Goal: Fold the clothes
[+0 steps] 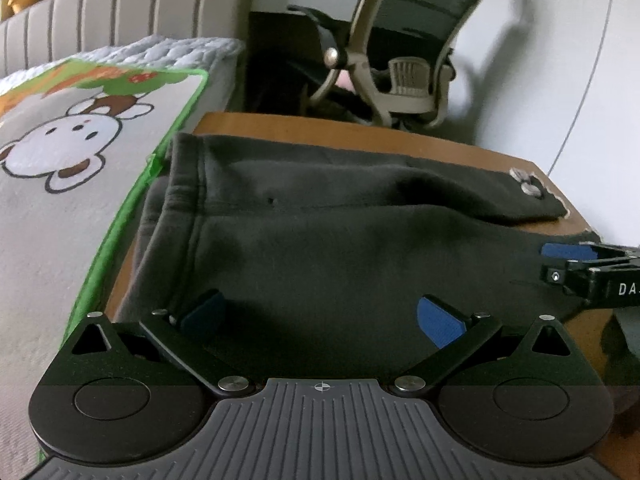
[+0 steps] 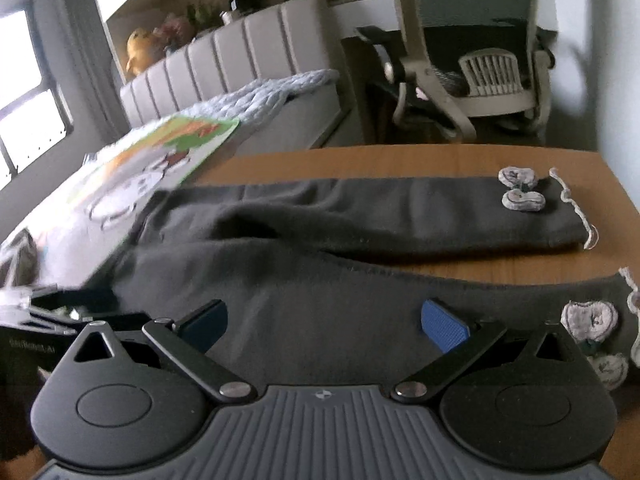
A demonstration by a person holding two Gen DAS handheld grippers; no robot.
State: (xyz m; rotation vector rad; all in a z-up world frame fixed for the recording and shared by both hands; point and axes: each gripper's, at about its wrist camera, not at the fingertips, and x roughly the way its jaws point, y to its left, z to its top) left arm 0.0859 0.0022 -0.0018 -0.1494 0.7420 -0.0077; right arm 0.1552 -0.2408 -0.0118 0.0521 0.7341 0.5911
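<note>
Dark grey trousers (image 2: 320,232) of a soft, fleecy knit are lying flat on a smooth wooden table (image 2: 400,160), directly ahead of both grippers. Their long axis is running crosswise to the fingers: the ribbed, gathered waistband (image 1: 184,184) is sitting off to the left, hard against a bed edge, and the two legs are stretching away to the right — parted by a narrow wedge of bare wood. Each cuff is ending in a pale frilly trim, with small grey fabric bows (image 2: 520,190) stitched just short of it.

The left gripper (image 1: 322,320) is hovering low over the near leg with its jaws standing wide apart, nothing between the blue ridged pads (image 1: 438,322). The right gripper (image 2: 324,322) is posed likewise over the same leg further toward the cuffs, jaws spread and holding nothing.

To the left of the grippers a quilted blanket (image 1: 60,152) with a cartoon monkey and a bright green border is covering the bed, a nubbly white throw behind it. Beyond the table, a beige-framed mesh chair (image 1: 404,52) is standing against the wall.
</note>
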